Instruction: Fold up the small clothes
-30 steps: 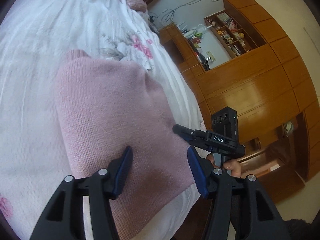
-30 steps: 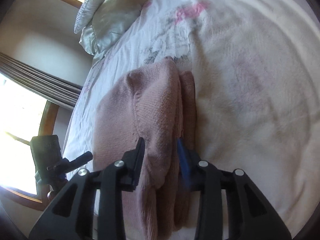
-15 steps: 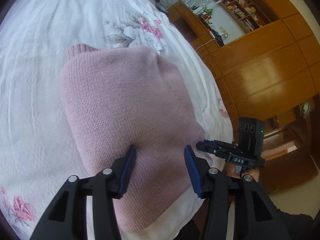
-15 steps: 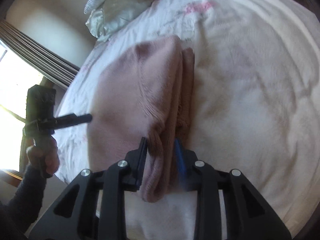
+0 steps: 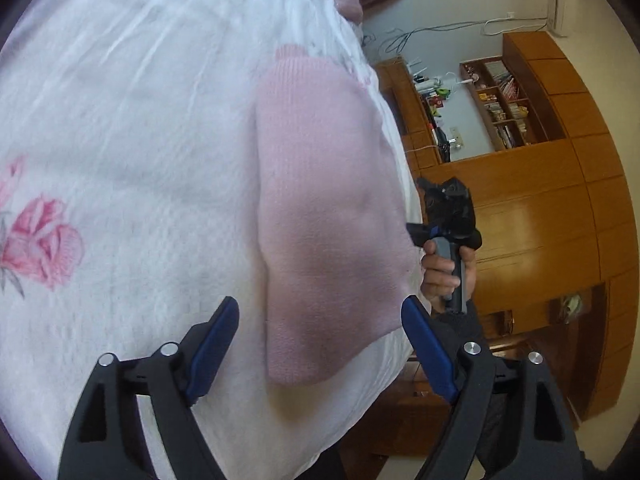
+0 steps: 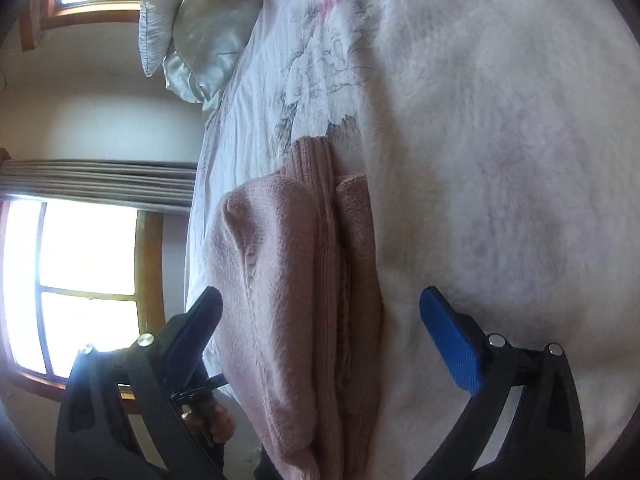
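left gripper (image 5: 316, 344) gaping, holding nothing | right gripper (image 6: 320, 328) gaping, empty | pink sweater (image 5: 328, 220) lying folded, possibly overhanging bed (image 5: 120, 140) edge at 3 o'clock | risk: slipping off, unfolding

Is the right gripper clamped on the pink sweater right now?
No. In the right wrist view the right gripper is wide open, its jaws spread to either side of the folded pink sweater on the bed.

Two wrist fisheyes, close over bed.
Left looks along the sweater (image 5: 328, 208) toward wooden cabinets (image 5: 540, 208); right faces the window (image 6: 84, 280). Both share sweater and bedspread (image 6: 500, 120).
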Available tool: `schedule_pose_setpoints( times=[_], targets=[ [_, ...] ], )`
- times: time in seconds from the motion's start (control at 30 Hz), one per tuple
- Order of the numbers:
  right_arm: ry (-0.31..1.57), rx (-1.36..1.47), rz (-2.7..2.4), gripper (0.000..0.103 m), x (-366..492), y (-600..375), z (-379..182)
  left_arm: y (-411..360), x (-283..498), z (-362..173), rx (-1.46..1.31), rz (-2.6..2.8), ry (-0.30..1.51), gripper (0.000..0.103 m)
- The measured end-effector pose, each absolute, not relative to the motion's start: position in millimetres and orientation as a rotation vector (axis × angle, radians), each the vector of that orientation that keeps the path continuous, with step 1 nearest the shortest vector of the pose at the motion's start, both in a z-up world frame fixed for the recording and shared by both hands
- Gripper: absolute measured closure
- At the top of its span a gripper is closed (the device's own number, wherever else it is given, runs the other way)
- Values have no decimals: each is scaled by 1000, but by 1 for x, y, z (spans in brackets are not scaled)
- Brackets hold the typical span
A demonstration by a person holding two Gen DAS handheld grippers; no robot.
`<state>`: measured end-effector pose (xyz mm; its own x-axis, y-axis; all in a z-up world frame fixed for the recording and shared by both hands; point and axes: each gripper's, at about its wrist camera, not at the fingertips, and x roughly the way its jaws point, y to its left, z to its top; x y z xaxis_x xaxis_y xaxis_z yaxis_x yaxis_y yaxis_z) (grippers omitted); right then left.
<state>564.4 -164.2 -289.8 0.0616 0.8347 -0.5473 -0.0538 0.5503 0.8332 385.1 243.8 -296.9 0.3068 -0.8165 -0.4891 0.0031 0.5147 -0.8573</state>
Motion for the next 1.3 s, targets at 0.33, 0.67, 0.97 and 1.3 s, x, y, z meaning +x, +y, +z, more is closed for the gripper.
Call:
schedule_pose_setpoints(
  times=[0.33, 0.67, 0.97, 1.3],
  targets=[
    [1356, 635, 935, 8, 581, -128, -293, 213, 423, -325, -1040, -865, 1111, 15],
    [1345, 677, 920, 50, 583, -118, -304, 195, 425, -316, -954, -702, 1208, 35],
    [1228, 666, 901, 58, 556, -106, -256, 207, 412, -267, -890, -690, 1162, 60],
    [1241, 630, 1075, 59, 495, 2, -234, 305, 316, -234, -832, -589, 1083, 61]
  ],
)
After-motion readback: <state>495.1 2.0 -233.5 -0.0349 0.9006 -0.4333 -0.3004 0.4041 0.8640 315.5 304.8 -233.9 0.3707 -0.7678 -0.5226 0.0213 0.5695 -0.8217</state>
